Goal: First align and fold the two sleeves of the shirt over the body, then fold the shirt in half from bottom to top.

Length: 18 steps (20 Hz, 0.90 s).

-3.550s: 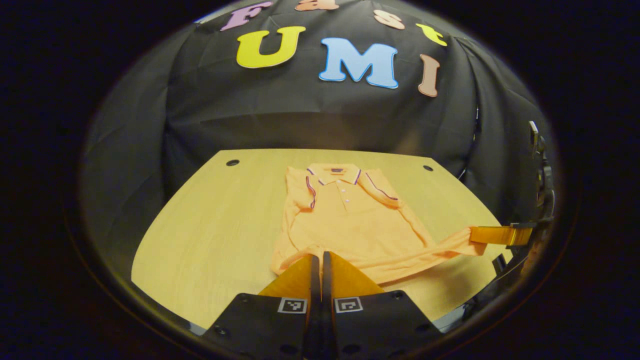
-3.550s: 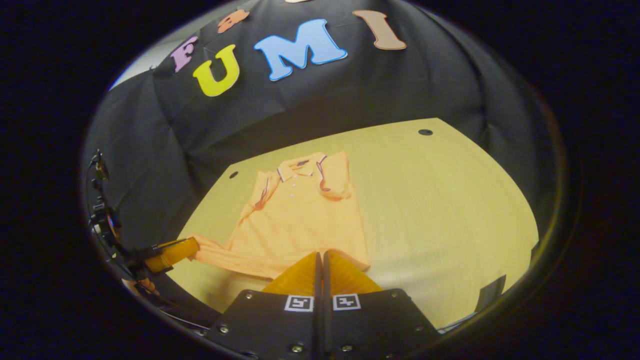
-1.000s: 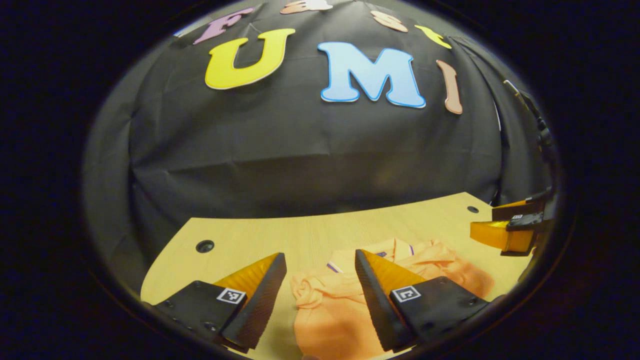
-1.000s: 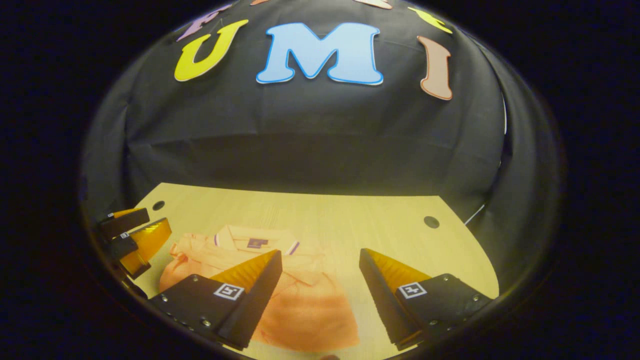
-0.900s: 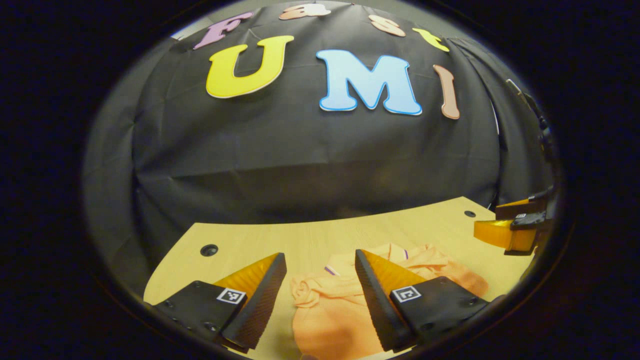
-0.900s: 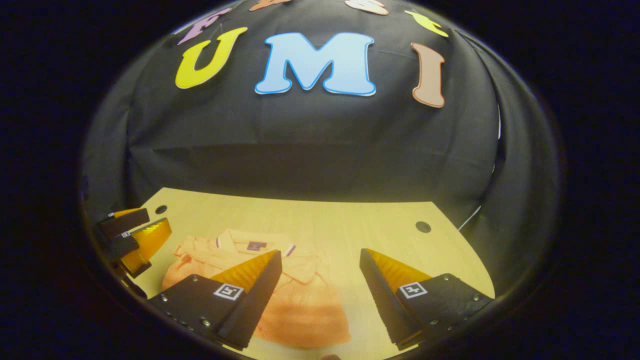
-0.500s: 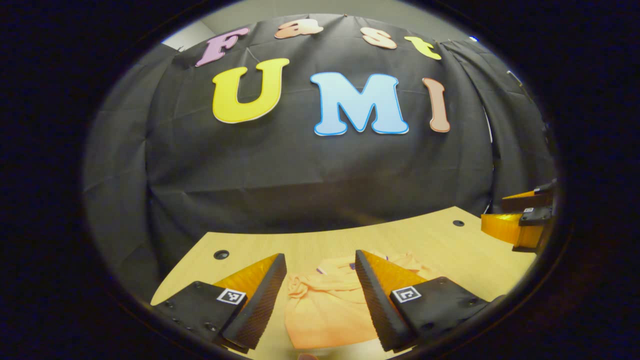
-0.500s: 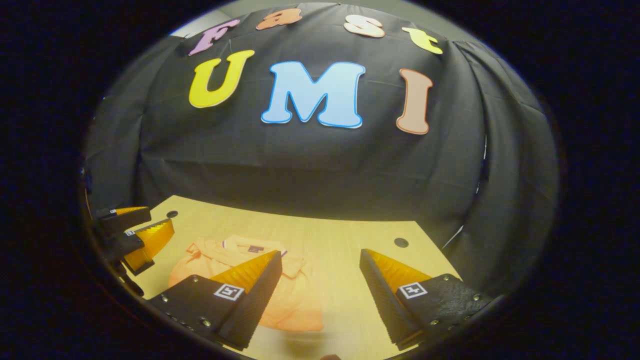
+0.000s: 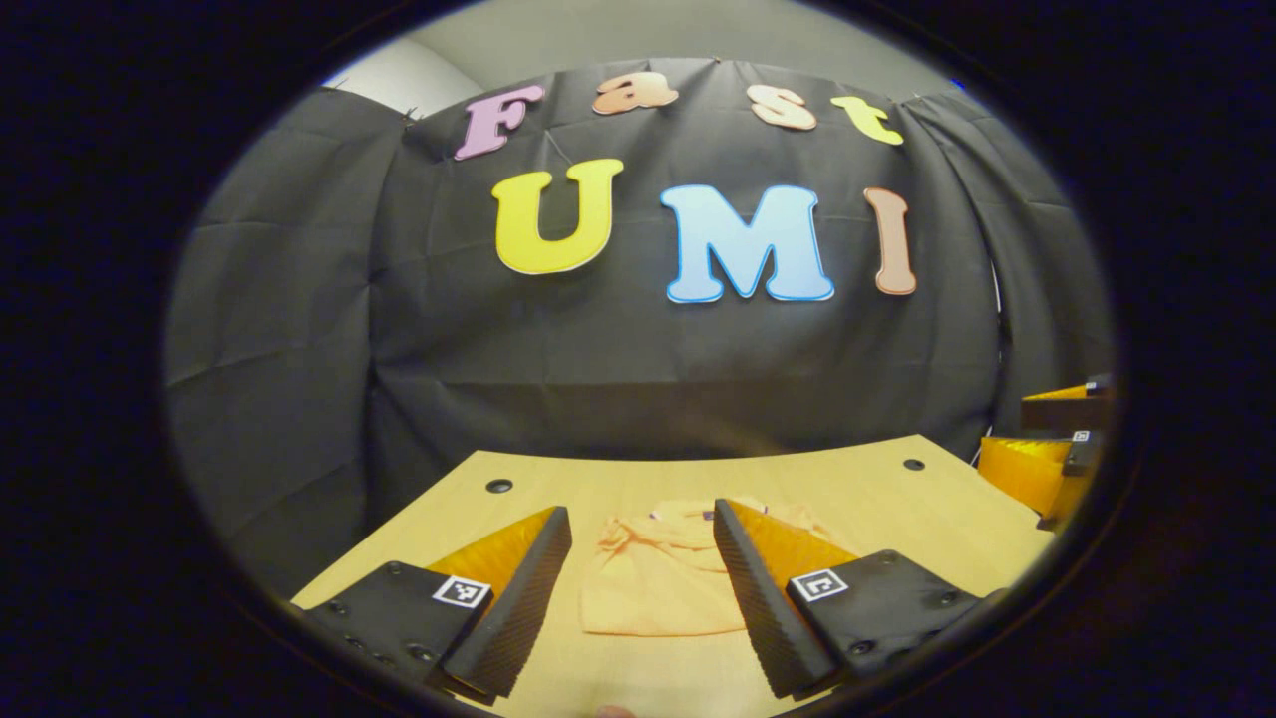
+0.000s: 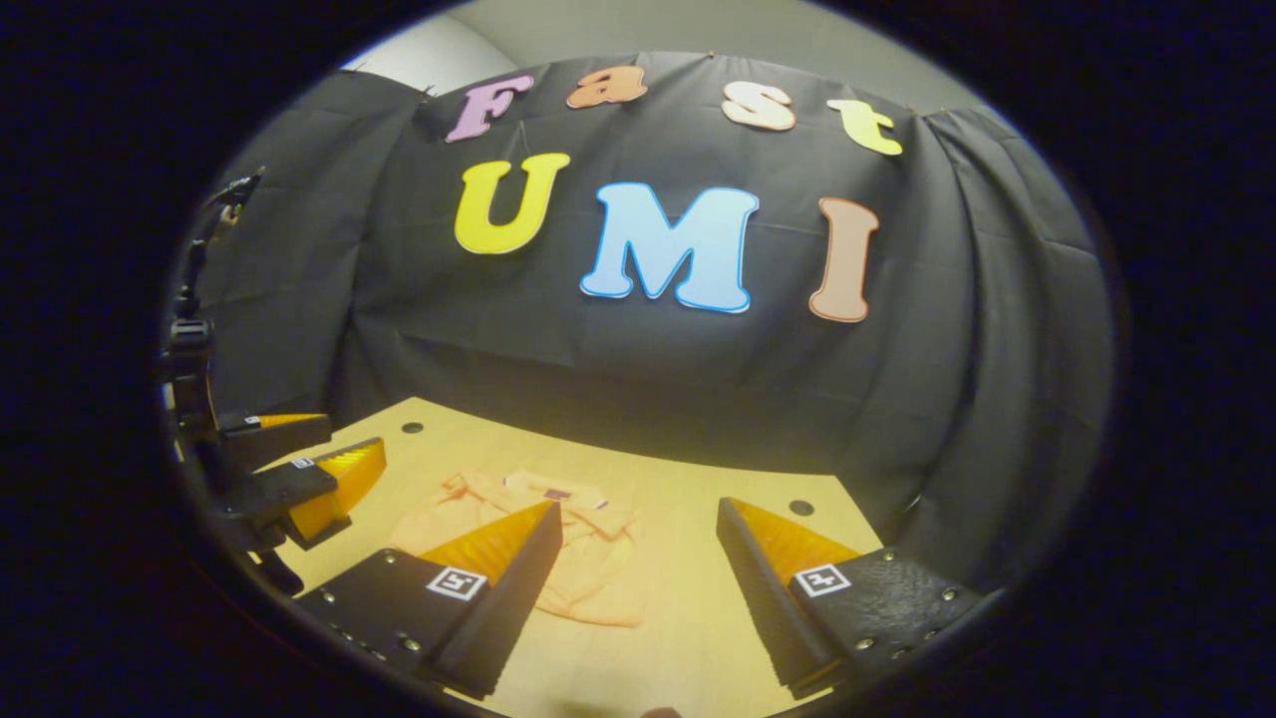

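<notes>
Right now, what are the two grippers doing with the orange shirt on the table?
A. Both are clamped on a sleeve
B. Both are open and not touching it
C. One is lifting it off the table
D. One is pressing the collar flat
B: the left gripper and the right gripper both have their fingers spread apart with nothing between them, while the folded shirt lies on the table.

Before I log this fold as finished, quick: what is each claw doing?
Left claw: open, holding nothing, above the folded shirt.
Right claw: open, holding nothing.
</notes>
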Each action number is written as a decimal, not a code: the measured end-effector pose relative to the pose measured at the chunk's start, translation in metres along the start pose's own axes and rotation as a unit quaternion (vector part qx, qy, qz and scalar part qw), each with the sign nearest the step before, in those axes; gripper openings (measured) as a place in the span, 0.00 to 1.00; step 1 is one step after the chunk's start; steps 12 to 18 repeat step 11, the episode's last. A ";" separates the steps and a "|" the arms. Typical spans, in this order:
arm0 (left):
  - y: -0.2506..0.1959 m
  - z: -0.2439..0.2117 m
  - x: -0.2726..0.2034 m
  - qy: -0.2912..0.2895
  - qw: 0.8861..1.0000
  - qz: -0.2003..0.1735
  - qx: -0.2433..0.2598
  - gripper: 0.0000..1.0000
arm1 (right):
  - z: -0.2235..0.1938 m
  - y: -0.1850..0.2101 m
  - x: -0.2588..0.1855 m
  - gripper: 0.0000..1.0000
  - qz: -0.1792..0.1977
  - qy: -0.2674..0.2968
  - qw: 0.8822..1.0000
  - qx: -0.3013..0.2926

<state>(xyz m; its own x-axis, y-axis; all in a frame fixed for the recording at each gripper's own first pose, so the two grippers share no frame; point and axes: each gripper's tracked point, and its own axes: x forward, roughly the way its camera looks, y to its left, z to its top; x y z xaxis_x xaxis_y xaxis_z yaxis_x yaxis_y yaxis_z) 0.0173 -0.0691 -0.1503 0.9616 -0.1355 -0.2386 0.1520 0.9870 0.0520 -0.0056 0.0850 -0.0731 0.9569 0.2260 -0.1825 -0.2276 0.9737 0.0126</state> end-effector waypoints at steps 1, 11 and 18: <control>0.000 0.001 -0.012 0.000 1.000 0.002 0.006 0.95 | 0.000 -0.004 -0.009 0.96 -0.004 -0.007 1.000 0.011; -0.009 0.043 -0.028 -0.035 0.999 -0.015 0.009 0.95 | 0.007 -0.027 -0.027 0.95 -0.040 -0.030 0.998 0.037; -0.009 0.043 -0.028 -0.035 0.999 -0.015 0.009 0.95 | 0.007 -0.027 -0.027 0.95 -0.040 -0.030 0.998 0.037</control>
